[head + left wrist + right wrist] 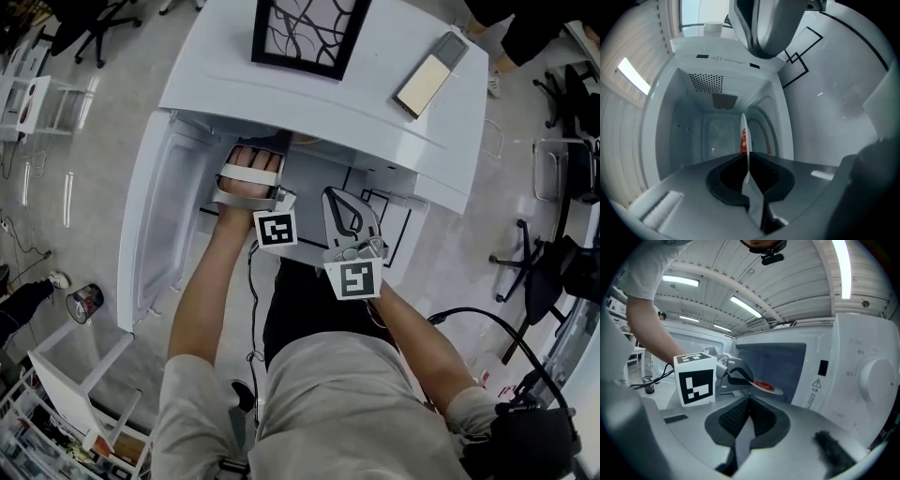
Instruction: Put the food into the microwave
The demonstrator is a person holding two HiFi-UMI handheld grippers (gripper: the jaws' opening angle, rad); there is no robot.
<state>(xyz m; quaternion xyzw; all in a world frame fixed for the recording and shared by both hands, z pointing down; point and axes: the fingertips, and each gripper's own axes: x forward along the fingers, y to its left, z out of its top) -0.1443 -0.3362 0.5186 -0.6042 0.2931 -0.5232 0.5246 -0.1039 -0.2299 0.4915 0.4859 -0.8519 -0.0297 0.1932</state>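
Fingers (724,178) of left gripper (747,176) pinch plate (745,131), level, pointing into microwave (684,136); right gripper (749,401) closed.

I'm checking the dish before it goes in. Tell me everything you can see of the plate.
The plate is small, thin, pale and shallow; it could be ceramic or plastic. Red food lies on it. The left claw pinches its rim and holds it roughly level in the air, in front of the open microwave. In the left gripper view it shows edge-on between the jaws. Nothing else appears to touch it.
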